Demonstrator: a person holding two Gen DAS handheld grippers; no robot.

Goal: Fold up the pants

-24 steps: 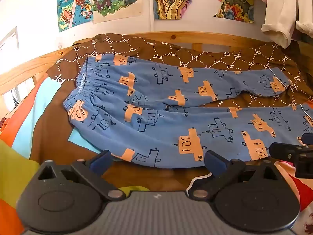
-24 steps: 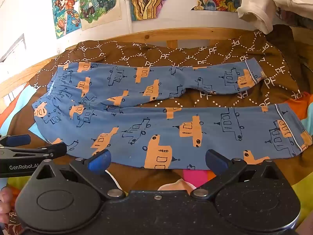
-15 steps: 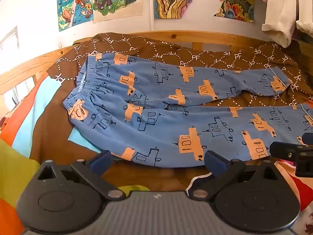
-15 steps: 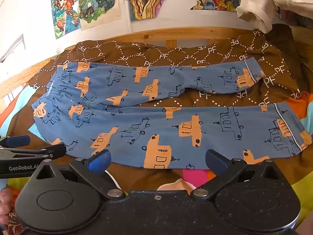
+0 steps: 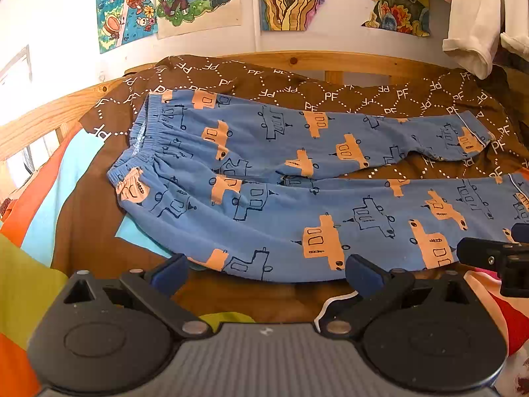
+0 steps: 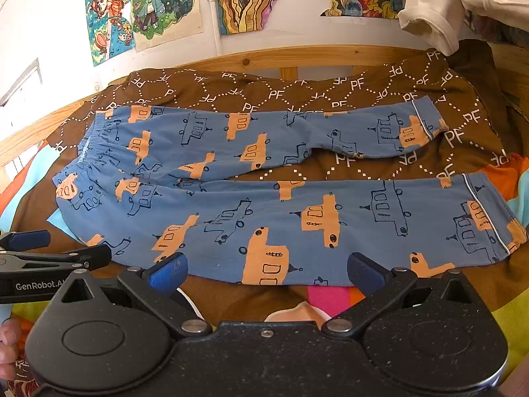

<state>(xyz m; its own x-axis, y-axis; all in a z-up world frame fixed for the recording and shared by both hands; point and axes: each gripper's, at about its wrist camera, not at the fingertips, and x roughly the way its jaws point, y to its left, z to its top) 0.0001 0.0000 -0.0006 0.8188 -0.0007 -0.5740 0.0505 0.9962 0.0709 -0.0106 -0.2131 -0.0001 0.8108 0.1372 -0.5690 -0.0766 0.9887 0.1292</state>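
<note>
**Now both claws spread wide before the flat pants**

Clearly the blue pants [image 5: 264, 198] with orange and dark-outlined car prints lie spread flat on a brown blanket [image 5: 330, 96] that carries white "PF" letters. The waistband is at the left and the two legs run to the right, the far leg a little apart from the near leg. The left gripper [image 5: 264, 269] has its two blue-tipped fingers spread wide, with nothing between them; it is just before the near edge of the pants, at the waist half. The right gripper [image 6: 266, 269] is also spread wide and holds nothing, just before the near edge of the near leg. Each gripper shows at the side of the other's view. Behind the blanket is a wooden bed rail [image 6: 264, 56], and colourful drawings [image 6: 148, 3] hang on the white wall above it. A white garment [image 6: 433, 10] hangs at the upper right.
</note>
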